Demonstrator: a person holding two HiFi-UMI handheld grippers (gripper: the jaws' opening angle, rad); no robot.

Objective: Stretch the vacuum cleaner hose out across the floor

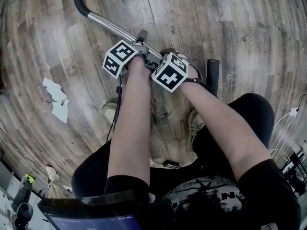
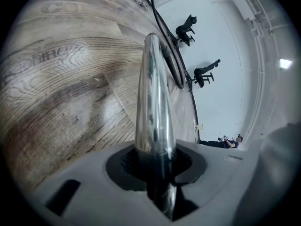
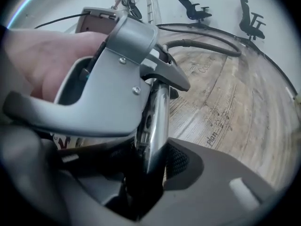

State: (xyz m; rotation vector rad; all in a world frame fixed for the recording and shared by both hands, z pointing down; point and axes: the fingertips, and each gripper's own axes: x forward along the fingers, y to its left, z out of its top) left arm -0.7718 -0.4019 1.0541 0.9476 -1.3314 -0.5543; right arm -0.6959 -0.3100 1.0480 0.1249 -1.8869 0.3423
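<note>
While both of my grippers sit on the chrome wand (image 1: 111, 25), the hose (image 3: 207, 44) itself is out of my grasp: it joins the wand's far end at a black curved cuff and lies beyond that end in loose loops on the wooden floor. My left gripper (image 2: 157, 173) is clamped on the bare tube, which runs straight out between its pads. My right gripper (image 3: 150, 168) is on the wand just behind the left one, at a spot where a small metal fitting rides on the tube, and its pads look pressed against the metal too.

I judge the wand to be rigid and fairly light, but its polished skin is slick. A pull along its length could let it slide through my pads, so the fitting or the black cuff at the wand's far end seems a safer hold than plain chrome. The hose looks soft and springy, so I expect it to follow a steady drag and to curl back once released. It probably needs pulling well past straight, or a second hold on its own body beyond the wand.

A few white paper scraps (image 1: 55, 99) lie on the boards off to one side of the wand, well apart from it.
</note>
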